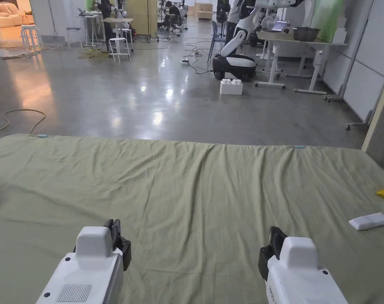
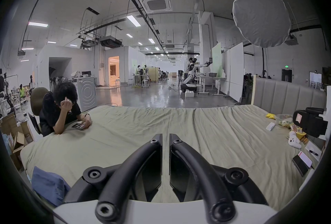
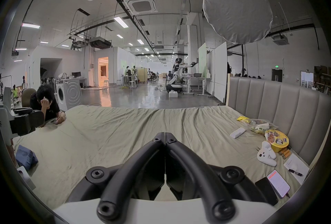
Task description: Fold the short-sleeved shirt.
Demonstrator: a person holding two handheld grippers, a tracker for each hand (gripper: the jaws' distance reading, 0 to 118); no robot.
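While I hold both grippers low over the near edge of the bed, its wrinkled green sheet runs wide and flat ahead of me to the far edge. At the left edge a person leans on the sheet with a phone. The blue bundle of cloth sits bunched at the near left corner, apart from both grippers; whether it is the shirt I cannot tell. Along the right edge, by the padded headboard, lie a white plush toy, a yellow bowl and a white remote. My left gripper has its fingers a narrow slit apart, nothing between them. My right gripper has its fingers pressed tip to tip, also empty.
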